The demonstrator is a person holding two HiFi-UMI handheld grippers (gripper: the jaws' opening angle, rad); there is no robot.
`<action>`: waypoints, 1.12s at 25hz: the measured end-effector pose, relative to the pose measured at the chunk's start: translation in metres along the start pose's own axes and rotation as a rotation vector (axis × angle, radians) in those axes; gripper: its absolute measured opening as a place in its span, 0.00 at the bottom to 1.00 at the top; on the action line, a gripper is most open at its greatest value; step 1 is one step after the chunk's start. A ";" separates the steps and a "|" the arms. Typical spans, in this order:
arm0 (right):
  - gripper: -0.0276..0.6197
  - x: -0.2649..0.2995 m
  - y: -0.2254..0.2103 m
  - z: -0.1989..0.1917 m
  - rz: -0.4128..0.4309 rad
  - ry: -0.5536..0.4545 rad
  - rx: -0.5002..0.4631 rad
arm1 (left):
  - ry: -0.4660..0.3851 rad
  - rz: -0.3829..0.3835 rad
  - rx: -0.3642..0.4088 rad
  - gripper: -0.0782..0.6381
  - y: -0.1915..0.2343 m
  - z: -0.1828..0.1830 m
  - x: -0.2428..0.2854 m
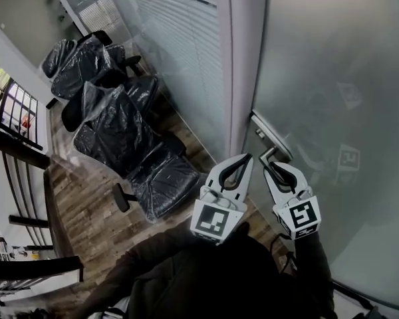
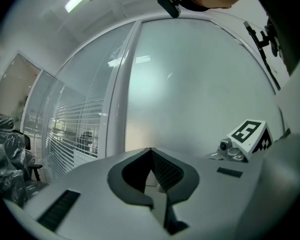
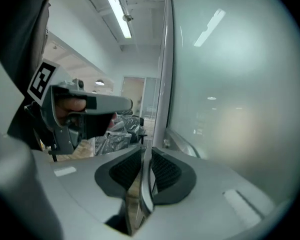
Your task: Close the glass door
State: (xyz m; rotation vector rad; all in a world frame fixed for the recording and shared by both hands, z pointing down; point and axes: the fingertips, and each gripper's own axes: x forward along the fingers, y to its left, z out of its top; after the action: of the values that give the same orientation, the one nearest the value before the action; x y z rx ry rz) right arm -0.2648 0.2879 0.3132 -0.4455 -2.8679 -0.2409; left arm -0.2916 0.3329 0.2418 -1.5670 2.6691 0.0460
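Right gripper view tells me most: the right gripper [image 3: 144,169] has its ribbed pads pressed together on a thin silver strip. I take the strip for the near end of the door handle [image 1: 271,137], since the head view puts those jaws right at the lever's free end. That grip makes sense, because the frosted pane offers nothing else to hold and the handle is the one place to move it from.

The glass door [image 1: 332,78] fills the right of the scene, its left edge close beside the pale frame post [image 1: 241,58]. I cannot tell whether a gap is left between them.

The left gripper [image 2: 151,156] has its jaws together with nothing in them. It is raised just left of the right one and faces the glass. I judge it is parked there as a spare, close enough to brace the pane but clear of the handle.

To the far left, chairs wrapped in plastic [image 1: 120,131] stand on the wooden floor [image 1: 86,211], well apart from the door. I expect any swing to meet no obstacle there.
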 end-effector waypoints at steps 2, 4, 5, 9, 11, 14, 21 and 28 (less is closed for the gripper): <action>0.14 -0.007 0.004 0.021 0.005 -0.055 -0.014 | -0.012 0.007 -0.023 0.10 0.003 0.004 0.000; 0.14 -0.010 0.005 0.032 0.000 -0.086 -0.016 | -0.022 0.019 -0.036 0.10 0.008 0.010 -0.001; 0.14 -0.012 0.004 0.033 -0.010 -0.104 -0.005 | -0.022 0.024 -0.039 0.10 0.009 0.011 -0.002; 0.14 -0.022 -0.010 0.055 -0.071 -0.243 0.005 | -0.003 0.029 -0.040 0.10 0.012 0.010 0.003; 0.14 -0.026 -0.014 0.068 -0.079 -0.282 -0.005 | -0.002 0.021 -0.023 0.10 0.011 0.009 0.006; 0.05 -0.034 -0.019 0.070 -0.091 -0.293 0.059 | 0.016 0.000 -0.004 0.10 0.004 0.002 0.009; 0.05 -0.032 -0.012 0.060 -0.089 -0.293 0.126 | 0.033 -0.039 0.023 0.10 -0.008 -0.007 0.019; 0.04 -0.033 -0.014 0.062 -0.099 -0.295 0.132 | 0.040 -0.054 0.032 0.10 -0.013 -0.009 0.022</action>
State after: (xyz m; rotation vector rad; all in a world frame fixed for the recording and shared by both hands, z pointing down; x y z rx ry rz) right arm -0.2507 0.2778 0.2438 -0.3389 -3.1737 0.0004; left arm -0.2914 0.3075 0.2496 -1.6468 2.6412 -0.0296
